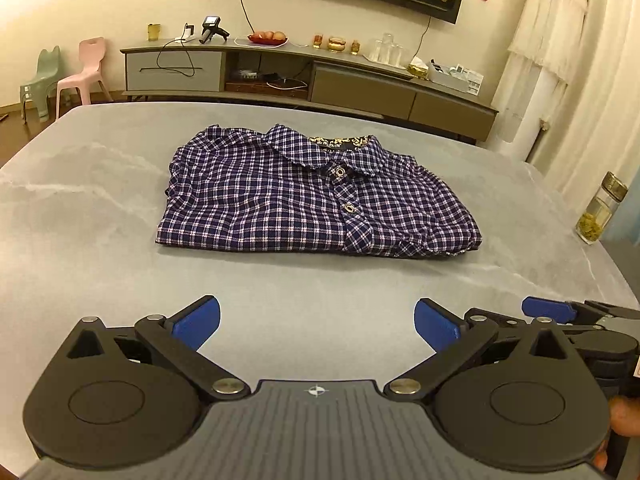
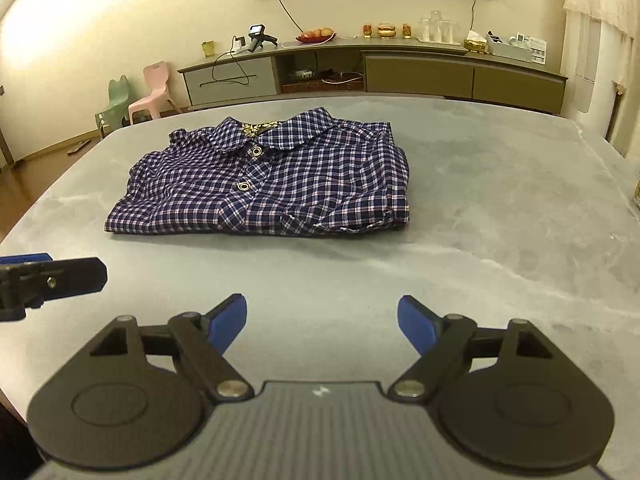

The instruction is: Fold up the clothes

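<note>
A navy and white checked shirt point(image 1: 312, 196) lies folded into a compact rectangle on the grey table point(image 1: 100, 200), collar at the far side, two buttons showing. It also shows in the right wrist view point(image 2: 272, 180). My left gripper point(image 1: 317, 326) is open and empty, held above the table on the near side of the shirt, apart from it. My right gripper point(image 2: 322, 326) is open and empty too, near the front of the table point(image 2: 500, 220). Each gripper's tip shows at the edge of the other's view.
A glass jar with a gold lid point(image 1: 600, 210) stands at the table's right edge. Behind the table is a long low TV cabinet point(image 1: 312, 76) with fruit, glasses and boxes. Two small plastic chairs point(image 1: 80, 76) stand at the left wall.
</note>
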Demonstrator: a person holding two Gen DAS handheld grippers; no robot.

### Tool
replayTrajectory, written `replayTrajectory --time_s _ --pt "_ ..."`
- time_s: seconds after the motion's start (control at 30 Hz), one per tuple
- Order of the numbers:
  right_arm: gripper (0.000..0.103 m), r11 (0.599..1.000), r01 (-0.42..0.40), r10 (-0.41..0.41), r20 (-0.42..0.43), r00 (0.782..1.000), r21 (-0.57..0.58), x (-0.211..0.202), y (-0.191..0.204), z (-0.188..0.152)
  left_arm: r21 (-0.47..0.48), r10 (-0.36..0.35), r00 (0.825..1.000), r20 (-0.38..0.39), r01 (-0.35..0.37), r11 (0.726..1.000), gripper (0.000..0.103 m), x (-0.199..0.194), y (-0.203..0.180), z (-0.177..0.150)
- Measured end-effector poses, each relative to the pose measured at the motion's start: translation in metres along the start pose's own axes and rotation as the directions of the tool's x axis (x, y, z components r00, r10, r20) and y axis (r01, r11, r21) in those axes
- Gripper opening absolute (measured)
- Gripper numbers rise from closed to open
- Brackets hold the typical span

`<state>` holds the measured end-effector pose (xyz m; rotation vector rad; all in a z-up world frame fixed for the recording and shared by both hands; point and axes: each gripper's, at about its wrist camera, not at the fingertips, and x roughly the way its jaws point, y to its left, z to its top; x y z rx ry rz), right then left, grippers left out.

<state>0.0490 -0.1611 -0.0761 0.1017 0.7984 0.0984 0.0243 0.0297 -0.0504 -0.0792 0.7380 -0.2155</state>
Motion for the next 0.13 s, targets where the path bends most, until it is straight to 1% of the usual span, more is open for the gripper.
replayTrajectory --time_s 0.13 --pt "0.085 1.0 -0.003 0.003 -0.002 1.0 -0.007 0.0001 -0.0027 0.0004 0.003 0.01 1.0 -0.011 -0.01 1.0 0.102 0.0022 -0.0017 -0.0033"
